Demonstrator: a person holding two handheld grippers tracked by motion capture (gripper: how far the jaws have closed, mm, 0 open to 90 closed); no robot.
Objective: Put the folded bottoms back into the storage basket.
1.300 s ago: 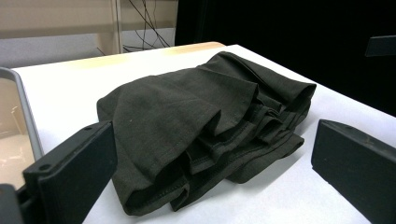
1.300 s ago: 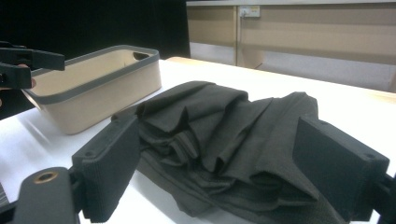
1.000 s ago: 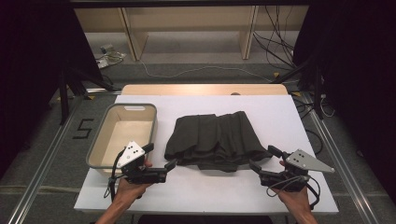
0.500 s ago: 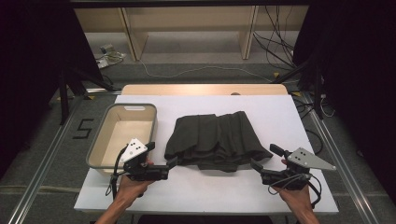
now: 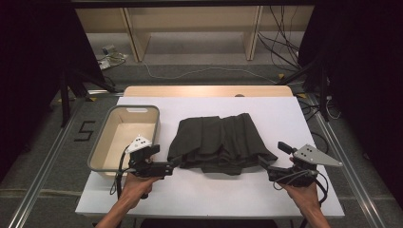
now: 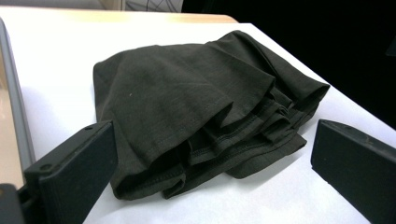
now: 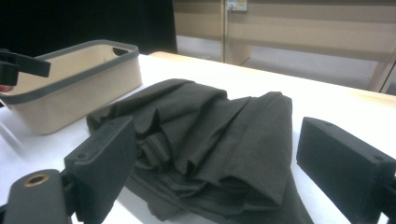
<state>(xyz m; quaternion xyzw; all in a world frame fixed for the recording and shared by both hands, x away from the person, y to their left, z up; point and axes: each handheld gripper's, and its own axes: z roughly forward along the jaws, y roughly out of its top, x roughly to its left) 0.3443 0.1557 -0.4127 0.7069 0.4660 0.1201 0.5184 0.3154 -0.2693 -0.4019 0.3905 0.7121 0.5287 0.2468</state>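
A dark olive folded cloth (image 5: 218, 142) lies in loose pleats on the middle of the white table (image 5: 285, 114). My left gripper (image 5: 164, 159) sits low at the cloth's front left corner, open. In the left gripper view its jaws stand wide on either side of the cloth (image 6: 187, 93), whose hemmed edges face the left gripper (image 6: 210, 177). My right gripper (image 5: 273, 157) rests at the cloth's front right corner, open too. In the right gripper view the cloth (image 7: 210, 130) bunches up between the jaws of the right gripper (image 7: 219, 172), with nothing pinched.
A beige bin with a grey rim (image 5: 102, 142) stands on the table left of the cloth, and it looks empty. The same bin (image 7: 70, 93) appears in the right gripper view. Shelving and cables (image 5: 285, 42) lie on the floor beyond the table.
Both grippers have shifted only slightly at the cloth's front corners. The cloth has not moved.
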